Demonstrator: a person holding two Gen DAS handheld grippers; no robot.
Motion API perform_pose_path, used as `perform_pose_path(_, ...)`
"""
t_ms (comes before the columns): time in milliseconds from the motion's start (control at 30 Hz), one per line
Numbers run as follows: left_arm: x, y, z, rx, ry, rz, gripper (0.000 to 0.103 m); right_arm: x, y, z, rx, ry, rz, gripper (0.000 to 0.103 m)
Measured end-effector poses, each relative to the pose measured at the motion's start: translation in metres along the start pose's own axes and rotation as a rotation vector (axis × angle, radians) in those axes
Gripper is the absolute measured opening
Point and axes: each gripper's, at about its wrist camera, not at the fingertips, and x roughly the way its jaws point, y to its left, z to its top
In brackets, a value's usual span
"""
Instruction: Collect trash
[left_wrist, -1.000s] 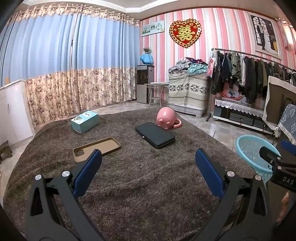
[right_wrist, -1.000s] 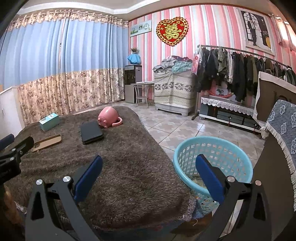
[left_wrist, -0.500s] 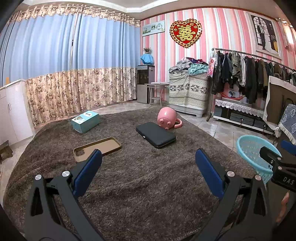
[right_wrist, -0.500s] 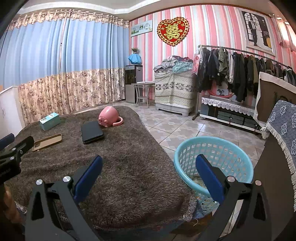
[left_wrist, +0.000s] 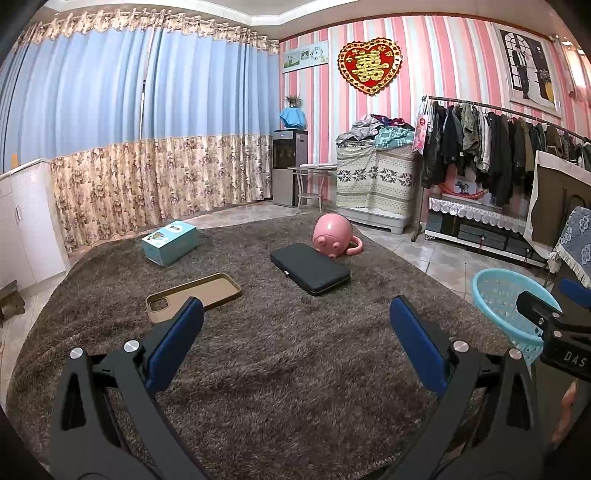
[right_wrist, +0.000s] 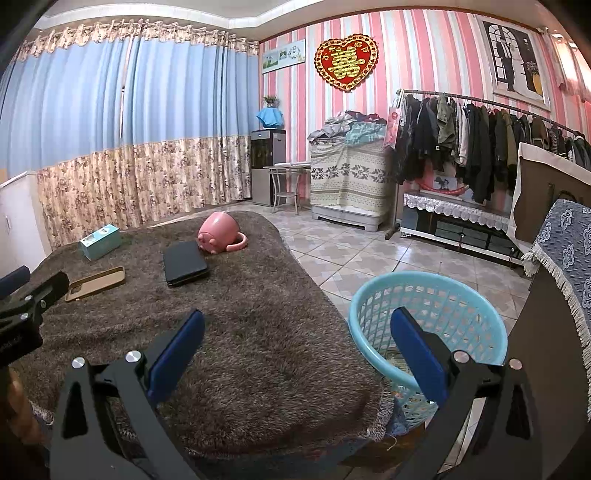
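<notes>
The light-blue plastic basket (right_wrist: 428, 325) stands on the tiled floor (right_wrist: 373, 254), just beside the edge of the shaggy brown rug (right_wrist: 266, 332) that covers the raised surface in front of me. I take the basket as my landmark. Something lies in its bottom, but I cannot tell what through the mesh.

My right gripper (right_wrist: 297, 349) hangs with its fingers spread wide and nothing between them; one blue pad sits over the rug, the other (right_wrist: 417, 354) over the basket's near rim. My left gripper (left_wrist: 295, 341) is held further from the basket, over the bare middle of the rug, its fingers likewise wide apart and empty. From that side the basket (left_wrist: 506, 299) shows beyond the rug's edge, partly behind my other tool.

Moving away from the basket across the rug, the nearest thing is a black flat case (left_wrist: 309, 267), lying flat. Just beyond it, touching or nearly touching its far corner, a pink pig-faced mug (left_wrist: 332, 236) lies on its side with the handle toward the basket side. Further from the basket lies a tan phone case (left_wrist: 194, 297), inner side up, just ahead of my left gripper's outer finger. Furthest off is a teal box (left_wrist: 170, 242), near the rug's far edge.

Past the basket, a clothes rack (right_wrist: 476, 147) full of dark coats stands against the pink striped wall.
</notes>
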Motion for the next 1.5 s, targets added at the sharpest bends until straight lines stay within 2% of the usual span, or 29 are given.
perform_pose_path(1500,-0.0003,0.0041,-0.0009,0.001,0.001,0.0,0.098,0.0021,0.0081,-0.0024,-0.002,-0.001,0.007,0.098)
